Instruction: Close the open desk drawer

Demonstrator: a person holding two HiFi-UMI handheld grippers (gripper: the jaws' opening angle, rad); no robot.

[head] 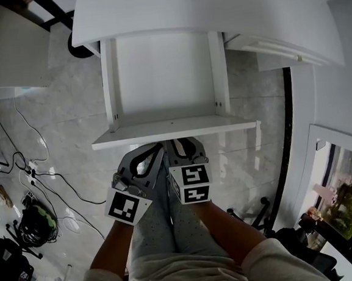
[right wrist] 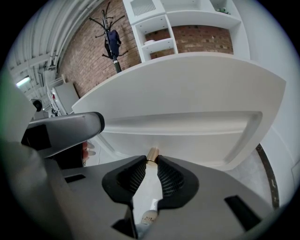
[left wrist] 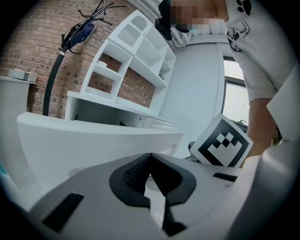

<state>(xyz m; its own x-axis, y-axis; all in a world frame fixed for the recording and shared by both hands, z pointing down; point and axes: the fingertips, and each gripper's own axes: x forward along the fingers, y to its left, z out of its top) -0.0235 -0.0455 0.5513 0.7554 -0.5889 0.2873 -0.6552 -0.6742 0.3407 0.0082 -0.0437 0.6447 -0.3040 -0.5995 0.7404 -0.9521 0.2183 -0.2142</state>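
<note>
Facing open drawer: left gripper pressed together, right gripper pinching tan-tipped stick.

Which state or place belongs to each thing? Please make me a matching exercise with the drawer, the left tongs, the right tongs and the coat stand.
Things:
1. drawer
2. left tongs
3. right tongs
4. coat stand

States or places:
A. closed on a thin tan-tipped stick
B. in front of the brick wall
C. pulled out, looks empty
D. closed, nothing between

Pairs: 1-C, 2-D, 3-A, 4-B
</note>
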